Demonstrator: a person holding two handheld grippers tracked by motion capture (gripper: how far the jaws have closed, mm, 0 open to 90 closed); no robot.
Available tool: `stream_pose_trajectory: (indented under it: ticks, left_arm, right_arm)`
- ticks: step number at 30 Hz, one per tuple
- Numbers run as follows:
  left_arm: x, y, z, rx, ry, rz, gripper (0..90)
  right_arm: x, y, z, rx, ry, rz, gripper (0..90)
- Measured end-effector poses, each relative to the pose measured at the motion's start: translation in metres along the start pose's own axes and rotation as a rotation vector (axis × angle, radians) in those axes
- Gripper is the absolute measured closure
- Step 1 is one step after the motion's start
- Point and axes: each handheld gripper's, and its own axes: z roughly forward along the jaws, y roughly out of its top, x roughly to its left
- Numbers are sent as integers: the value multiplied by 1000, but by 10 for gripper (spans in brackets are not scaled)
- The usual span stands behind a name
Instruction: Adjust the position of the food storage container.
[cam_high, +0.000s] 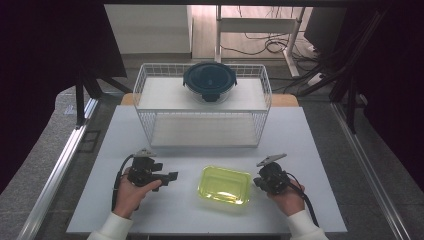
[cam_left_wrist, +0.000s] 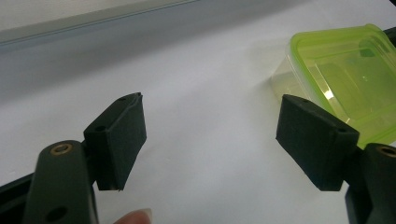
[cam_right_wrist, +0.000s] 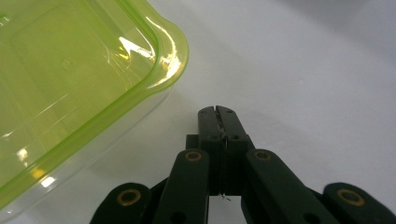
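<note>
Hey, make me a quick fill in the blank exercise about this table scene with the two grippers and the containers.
1. The left hand-held gripper has its jaws ____.
2. The right hand-held gripper has its jaws ____.
3. The container between them is ____ in colour.
4. The round lidded container sits on the wire ____.

Missing words: open; shut; green; rack

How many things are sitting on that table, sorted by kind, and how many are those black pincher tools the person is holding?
Food containers: 2, a green-lidded rectangular container and a round dark-lidded container on top of the rack.
Wire racks: 1, the white wire rack.
Hand-held grippers: 2, the left gripper open, the right gripper shut on nothing.
Total: 5.
</note>
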Motion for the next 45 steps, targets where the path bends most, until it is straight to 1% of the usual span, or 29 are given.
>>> stream_pose_trajectory:
  ticks: [3,4,12,18,24,26,30,34,38,42,45]
  left_arm:
    - [-1,0,1,5,1,4,236]
    - [-1,0,2,7,1,5,236]
    - [-1,-1,2,8,1,5,234]
    - [-3,-1,5,11,4,11,234]
    - [-2,-1,3,6,7,9,233]
    - [-2,-1,3,6,7,12,232]
    - [-2,-1,4,3,8,9,231]
    - [-2,-1,3,1,11,8,231]
    - [-2,-1,4,2,11,12,230]
    - [0,-1,4,2,13,5,230]
    - [1,-1,4,0,13,6,229]
  right_arm:
    - [2,1,1,6,-7,-4,889]
    - [4,2,1,7,-11,-13,889]
    - [15,11,5,22,-2,-38,889]
    - [19,15,10,29,4,-49,889]
    - [24,21,14,18,16,-55,889]
    - [26,24,16,17,23,-66,888]
    - [30,29,22,15,17,-83,888]
    - [32,34,28,10,20,-84,888]
    - [37,40,35,11,25,-98,889]
    - [43,46,39,4,37,-102,889]
    - [48,49,42,-3,34,-102,889]
